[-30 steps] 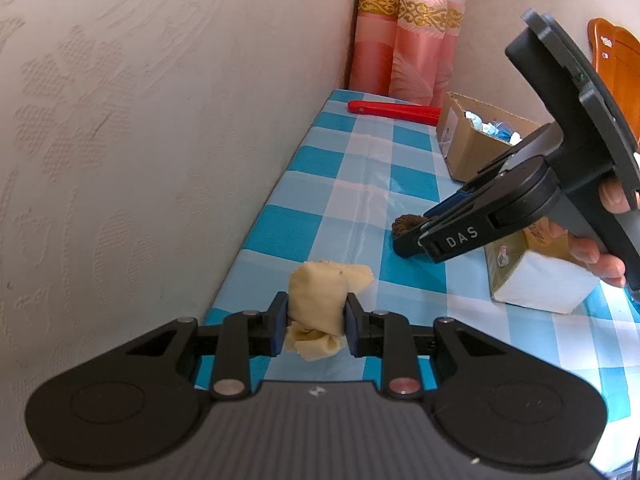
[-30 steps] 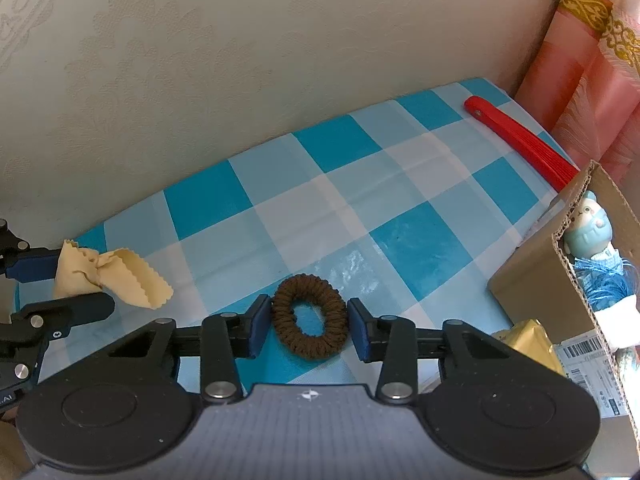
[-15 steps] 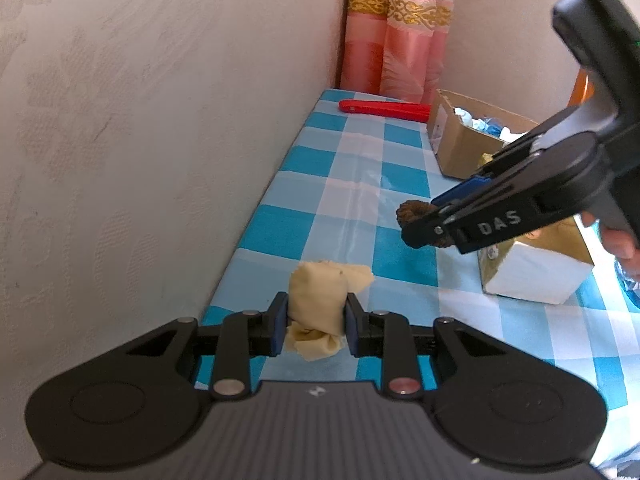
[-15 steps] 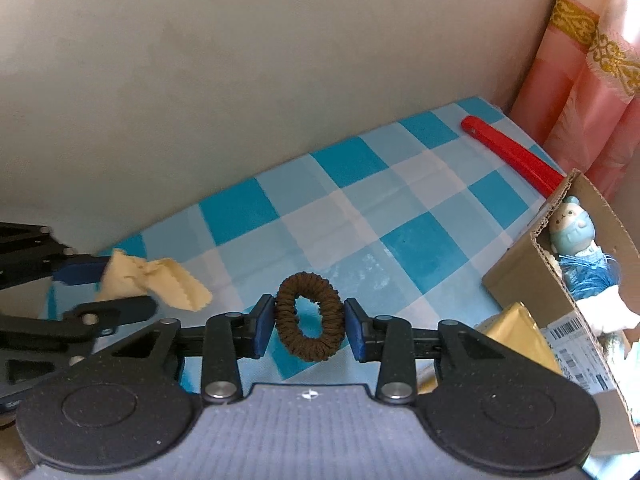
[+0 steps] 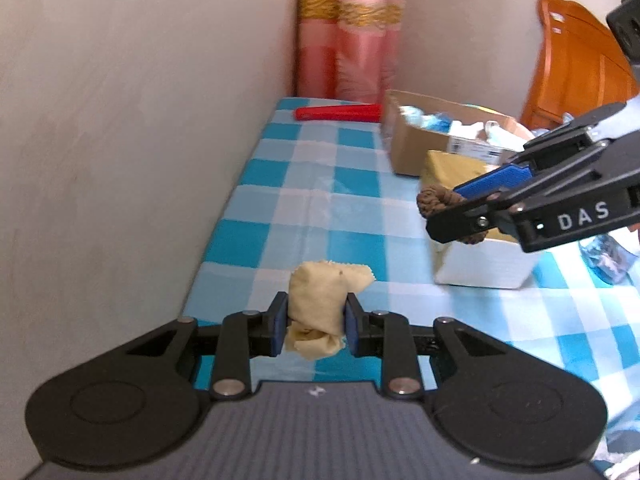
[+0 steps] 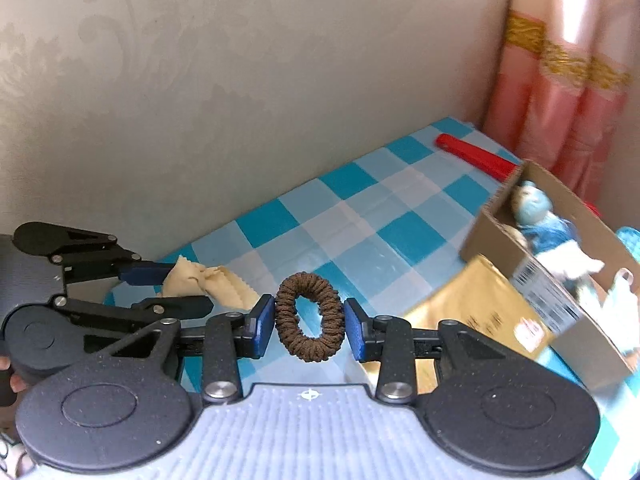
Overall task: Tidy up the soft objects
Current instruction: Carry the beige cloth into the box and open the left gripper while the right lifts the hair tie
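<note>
Nearest the left wrist camera, the left gripper (image 5: 314,326) has its two blue-padded fingers (image 5: 278,328) pressed narrow on one pale yellow cloth (image 5: 320,304). The cloth is bunched into a soft roll with a pinked, zigzag edge. It is clear of the table (image 5: 352,248), which is covered in a blue-and-white check.

In the right wrist view, the right gripper (image 6: 310,326) holds one brown hair scrunchie (image 6: 310,316). Its two fingers (image 6: 260,326) press on either side of the ring. The scrunchie is a ribbed, fuzzy loop, squeezed into an upright oval with the checked cloth showing through its hole, and it too hangs above the table. The left gripper shows in this view at the left edge, with the cloth's frilled end sticking out past its fingers.

Just past the right gripper lies one gold padded envelope (image 6: 476,300) resting on one white box (image 5: 486,266).

Farther on stands one open cardboard box (image 6: 560,312) with a barcode label on its wall. It holds a blue-headed soft toy (image 6: 534,208) and some white and blue soft things too jumbled to count.

At the far end of the table lies one red bar-shaped object (image 5: 338,113). Behind it, a pink curtain (image 5: 352,40) with a gold band hangs in the corner of the pale wall. An orange wooden chair back (image 5: 576,64) stands at the right.
</note>
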The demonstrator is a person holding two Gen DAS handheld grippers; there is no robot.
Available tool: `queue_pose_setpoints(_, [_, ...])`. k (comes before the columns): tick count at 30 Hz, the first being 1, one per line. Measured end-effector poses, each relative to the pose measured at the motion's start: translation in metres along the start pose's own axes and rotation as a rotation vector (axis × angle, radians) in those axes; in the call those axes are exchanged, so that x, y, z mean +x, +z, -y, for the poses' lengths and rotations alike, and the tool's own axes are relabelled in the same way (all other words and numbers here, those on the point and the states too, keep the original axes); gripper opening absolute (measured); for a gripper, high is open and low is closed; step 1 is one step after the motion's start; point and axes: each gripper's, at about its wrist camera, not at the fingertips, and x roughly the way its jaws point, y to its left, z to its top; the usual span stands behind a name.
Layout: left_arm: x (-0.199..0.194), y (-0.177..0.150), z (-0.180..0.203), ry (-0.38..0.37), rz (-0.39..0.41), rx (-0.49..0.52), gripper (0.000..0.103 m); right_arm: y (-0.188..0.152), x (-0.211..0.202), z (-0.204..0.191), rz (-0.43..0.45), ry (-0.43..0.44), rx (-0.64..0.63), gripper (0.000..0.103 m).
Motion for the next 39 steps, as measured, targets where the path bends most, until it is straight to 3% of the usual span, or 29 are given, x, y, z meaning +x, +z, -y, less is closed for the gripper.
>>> queue_pose_setpoints(9, [-0.007,0.013,0.038,-0.13,-0.001,0.086,0.027,-0.043,-0.047,0.022,0.046,-0.067,0.111,0.042])
queue_pose_setpoints(23, [0.011,0.063,0.099,-0.238,0.03,0.21,0.027,-0.093,-0.094,0.067,0.108,-0.216,0.234,0.042])
queue_pose_setpoints(39, [0.085,0.156,0.119,-0.215,0.05,0.228,0.027,-0.102,-0.11,0.106,0.176,-0.269,0.319,0.042])
